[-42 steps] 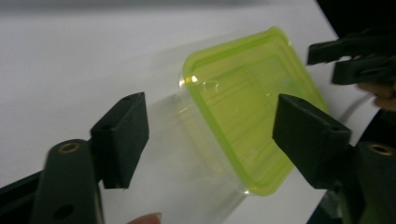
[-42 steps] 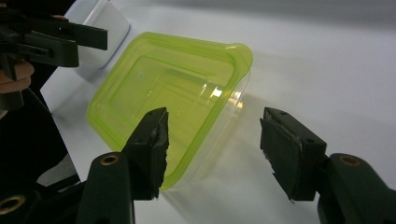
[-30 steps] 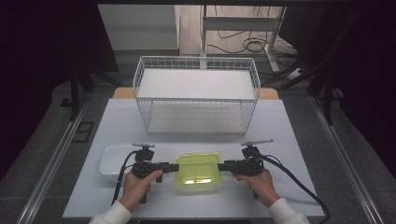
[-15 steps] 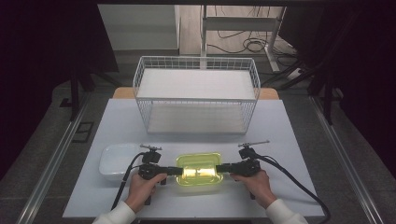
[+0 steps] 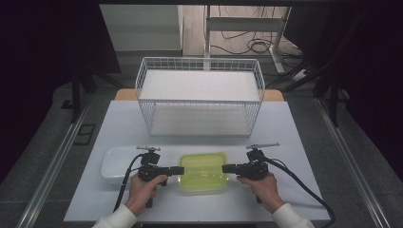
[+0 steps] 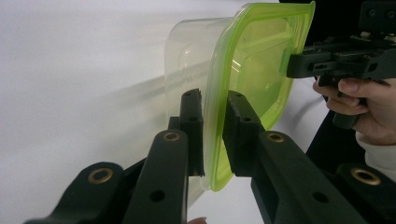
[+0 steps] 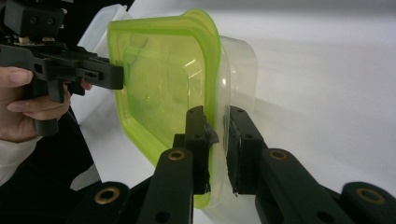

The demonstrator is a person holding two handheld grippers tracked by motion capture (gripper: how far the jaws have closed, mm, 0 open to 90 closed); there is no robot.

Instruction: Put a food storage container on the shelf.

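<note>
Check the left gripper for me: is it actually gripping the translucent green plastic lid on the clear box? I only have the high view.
Observer: Yes. The left gripper has just been closing its jaws, and its pads now pinch the rim of the translucent green plastic lid.
Operator: Right side?
Observer: Same. The right gripper has just been closing too, with the opposite rim between its pads.
Operator: Lid alone, or base too?
Observer: The pads appear to span the lid edge and the lip of the clear plastic box under it.
</note>
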